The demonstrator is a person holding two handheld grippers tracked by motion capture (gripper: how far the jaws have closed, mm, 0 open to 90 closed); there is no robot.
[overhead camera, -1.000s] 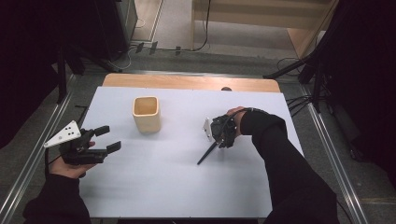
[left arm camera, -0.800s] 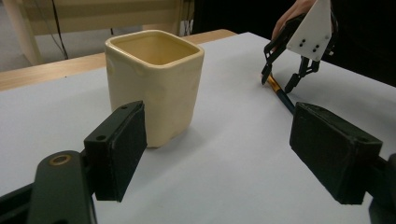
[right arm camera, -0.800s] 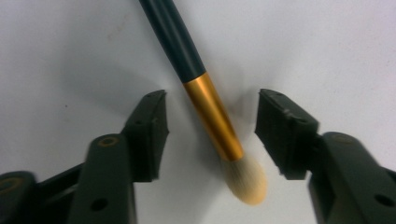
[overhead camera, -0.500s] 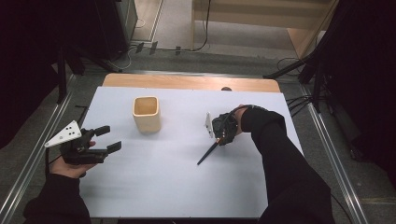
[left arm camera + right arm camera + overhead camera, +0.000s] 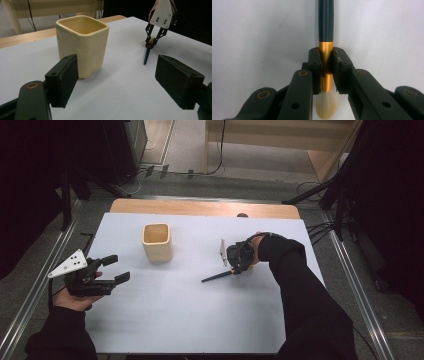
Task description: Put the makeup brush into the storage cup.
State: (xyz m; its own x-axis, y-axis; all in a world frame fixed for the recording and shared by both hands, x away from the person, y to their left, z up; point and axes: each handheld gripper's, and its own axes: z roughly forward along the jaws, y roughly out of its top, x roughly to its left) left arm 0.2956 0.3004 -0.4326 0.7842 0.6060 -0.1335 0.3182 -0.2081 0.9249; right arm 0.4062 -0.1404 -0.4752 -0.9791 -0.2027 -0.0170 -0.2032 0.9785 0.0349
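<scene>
Since a moment ago, the right gripper (image 5: 326,72) has squeezed shut on the brush (image 5: 326,37), pinching its gold band. Its view shows pale bristles; the high view shows a dark stick right of the cup (image 5: 157,241). Near left, the left gripper (image 5: 116,269) stays wide, holding nothing.

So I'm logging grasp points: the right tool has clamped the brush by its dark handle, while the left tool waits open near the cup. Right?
Not quite. The right tool is shut on the brush at its gold ferrule, not the dark handle; the right gripper view shows it. The left tool does wait open near the cup.
</scene>
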